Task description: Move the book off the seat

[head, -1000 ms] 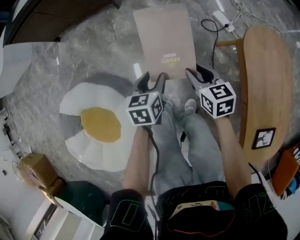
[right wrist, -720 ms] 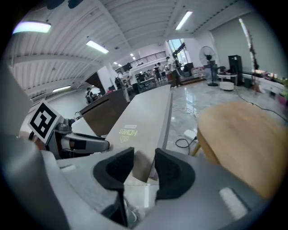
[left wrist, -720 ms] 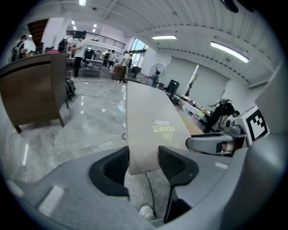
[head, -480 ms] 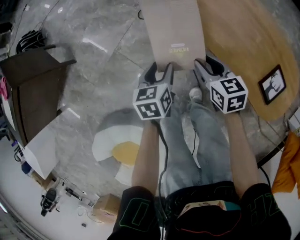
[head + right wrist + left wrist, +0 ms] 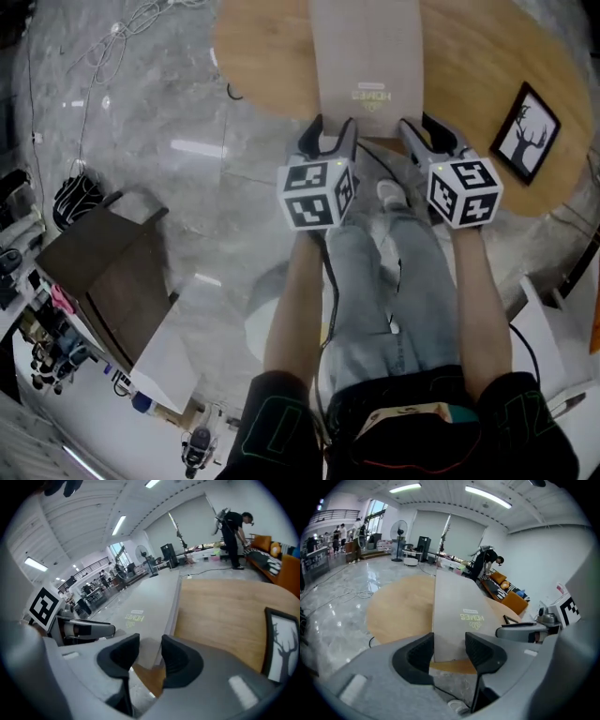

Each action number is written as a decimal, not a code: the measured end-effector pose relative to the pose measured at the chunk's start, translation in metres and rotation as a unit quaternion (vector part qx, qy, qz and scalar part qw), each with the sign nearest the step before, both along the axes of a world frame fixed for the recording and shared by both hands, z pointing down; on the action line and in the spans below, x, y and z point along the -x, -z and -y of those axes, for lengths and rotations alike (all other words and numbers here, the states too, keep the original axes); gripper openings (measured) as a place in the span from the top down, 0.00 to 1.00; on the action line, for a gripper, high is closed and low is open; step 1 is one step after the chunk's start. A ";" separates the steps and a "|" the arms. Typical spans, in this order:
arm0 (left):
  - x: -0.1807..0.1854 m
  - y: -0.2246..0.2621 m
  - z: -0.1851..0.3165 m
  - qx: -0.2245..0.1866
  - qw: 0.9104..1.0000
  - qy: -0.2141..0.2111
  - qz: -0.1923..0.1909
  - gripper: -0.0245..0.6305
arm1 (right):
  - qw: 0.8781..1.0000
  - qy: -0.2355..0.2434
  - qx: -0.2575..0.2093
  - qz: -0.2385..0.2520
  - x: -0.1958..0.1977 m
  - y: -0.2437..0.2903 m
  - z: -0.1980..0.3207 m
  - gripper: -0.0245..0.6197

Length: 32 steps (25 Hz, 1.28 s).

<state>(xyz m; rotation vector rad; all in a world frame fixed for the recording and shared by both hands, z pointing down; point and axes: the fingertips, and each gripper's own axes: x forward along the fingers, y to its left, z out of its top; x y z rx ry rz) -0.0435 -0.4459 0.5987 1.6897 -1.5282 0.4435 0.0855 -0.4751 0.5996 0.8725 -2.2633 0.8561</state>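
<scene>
A: Head view: where's the book [image 5: 366,56]?
B: Over the table [image 5: 262,66]. The left gripper [image 5: 326,142] and right gripper [image 5: 433,139] each clamp a near corner, probably to keep it level for setting down.

Round wooden tabletop [image 5: 272,56] above a grey marble floor [image 5: 141,141]
A black-framed deer picture [image 5: 525,131] lies flat on the tabletop, near its right rim in the head view.
</scene>
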 end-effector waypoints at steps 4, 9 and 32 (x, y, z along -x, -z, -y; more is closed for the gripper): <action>-0.028 -0.011 0.039 0.009 0.998 -0.059 0.002 0.63 | 0.998 -0.056 0.014 0.002 -0.031 -0.013 0.024 0.73; -0.044 -0.036 0.072 0.032 0.993 -0.115 -0.026 0.63 | 0.991 -0.130 0.034 -0.019 -0.047 -0.033 0.039 0.73; -0.066 0.142 0.154 -0.057 0.981 -0.124 -0.136 0.95 | 0.959 -0.274 -0.067 -0.036 -0.095 0.121 0.070 0.96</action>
